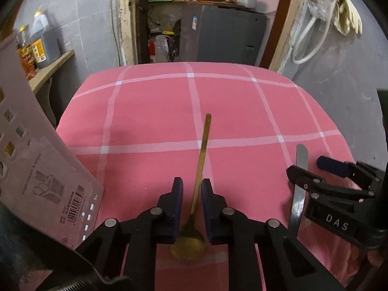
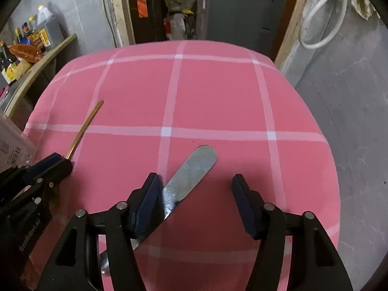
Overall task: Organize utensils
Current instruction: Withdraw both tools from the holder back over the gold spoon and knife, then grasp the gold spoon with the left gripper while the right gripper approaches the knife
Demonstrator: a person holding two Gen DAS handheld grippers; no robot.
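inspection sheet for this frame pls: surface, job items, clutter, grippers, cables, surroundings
Surface: pink checked tablecloth, flat, covers the table.
Job's things: gold spoon lying flat, bowl toward the camera; silver utensil lying flat, only its handle clearly seen; white perforated basket at the left edge.
Clutter: nothing seen on the cloth.
Grippers: left gripper open, fingers either side of the gold spoon's neck, not closed on it; right gripper open wide, its left finger beside the silver utensil.
Cables: white hose looped on the right wall.
Surroundings: bottles on a left shelf; cluttered doorway behind.

Matt pink cloth [image 1: 150,111] under a glossy brass-toned spoon [image 1: 201,160] and a shiny steel handle [image 2: 189,172] — probably a spoon's.
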